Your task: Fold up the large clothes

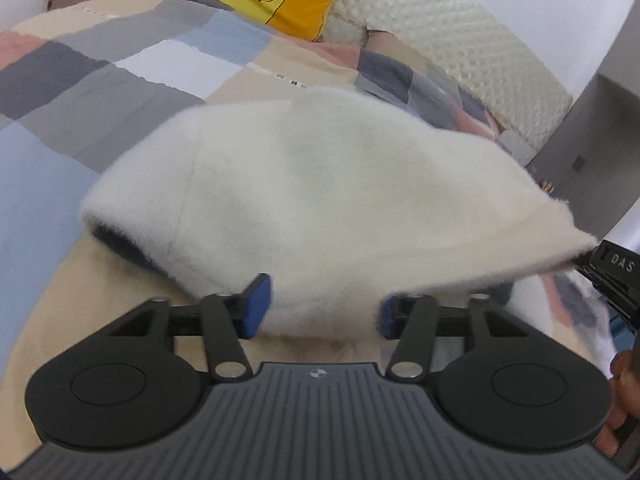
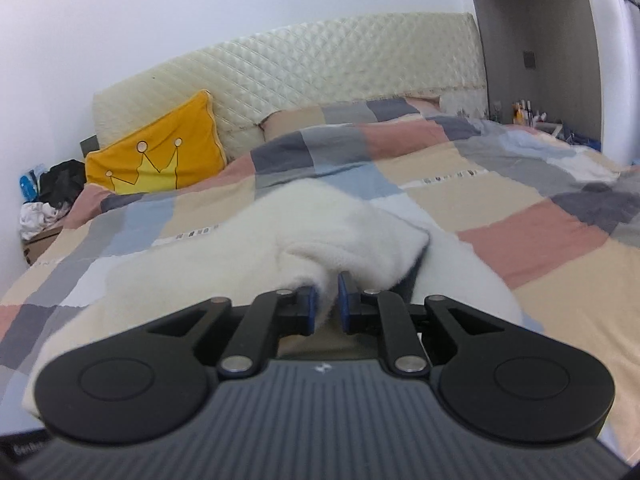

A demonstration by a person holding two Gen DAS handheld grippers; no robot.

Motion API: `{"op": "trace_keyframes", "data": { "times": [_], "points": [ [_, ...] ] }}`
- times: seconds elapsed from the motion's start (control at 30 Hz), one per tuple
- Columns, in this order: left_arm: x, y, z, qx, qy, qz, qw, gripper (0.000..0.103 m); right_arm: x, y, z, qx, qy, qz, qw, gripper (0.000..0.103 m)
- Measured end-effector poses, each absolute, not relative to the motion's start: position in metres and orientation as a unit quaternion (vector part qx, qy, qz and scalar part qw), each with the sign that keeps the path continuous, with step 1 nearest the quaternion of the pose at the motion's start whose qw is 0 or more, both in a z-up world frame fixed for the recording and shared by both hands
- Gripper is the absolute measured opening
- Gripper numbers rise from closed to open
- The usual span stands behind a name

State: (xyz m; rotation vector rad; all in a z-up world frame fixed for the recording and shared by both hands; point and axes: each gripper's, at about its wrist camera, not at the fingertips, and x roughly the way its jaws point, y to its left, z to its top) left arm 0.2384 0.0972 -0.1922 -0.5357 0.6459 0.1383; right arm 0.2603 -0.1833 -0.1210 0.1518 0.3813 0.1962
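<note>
white fluffy garment [image 1: 320,184], one, on bed [image 1: 120,80], right hand-held gripper [image 2: 325,300] pinching it, left hand-held gripper [image 1: 320,308] spread wide

A big bed is covered by a checked blanket [image 2: 500,200] in pink, tan, gray and blue squares. A yellow pillow [image 2: 160,152] with a crown on it leans on the cream padded headboard [image 2: 320,64]. Small bottles [image 2: 526,112] stand far off by the gray wall.

A bed with a checked quilt [image 2: 500,200] fills the room. A quilted cream headboard [image 2: 320,68] stands against a white wall [image 2: 200,8], a yellow pillow [image 2: 160,152] leaning on it.
</note>
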Motion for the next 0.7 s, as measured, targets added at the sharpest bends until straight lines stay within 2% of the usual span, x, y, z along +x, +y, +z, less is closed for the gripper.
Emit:
{"op": "trace_keyframes", "data": {
  "times": [0.03, 0.13, 0.17, 0.3, 0.53, 0.7],
  "points": [
    [0.237, 0.096, -0.189, -0.261, 0.307, 0.066, 0.913, 0.035, 0.255, -0.18, -0.117, 0.067, 0.175, 0.103, 0.977, 0.013],
    [0.231, 0.094, -0.174, -0.254, 0.273, 0.074, 0.925, 0.02, 0.242, -0.17, -0.108, 0.037, 0.141, 0.117, 0.982, 0.011],
    [0.23, 0.095, -0.167, -0.252, 0.262, 0.068, 0.929, 0.019, 0.24, -0.169, -0.105, 0.031, 0.134, 0.119, 0.983, 0.008],
    [0.222, 0.111, -0.126, -0.263, 0.212, 0.044, 0.94, 0.014, 0.238, -0.172, -0.075, 0.011, 0.107, 0.134, 0.985, 0.008],
    [0.202, 0.118, -0.013, -0.277, 0.109, 0.038, 0.954, 0.013, 0.221, -0.176, 0.025, -0.021, 0.024, 0.161, 0.986, 0.007],
    [0.187, 0.121, 0.067, -0.293, 0.064, 0.036, 0.953, 0.013, 0.196, -0.178, 0.098, -0.034, -0.039, 0.17, 0.984, 0.007]
  ]
}}
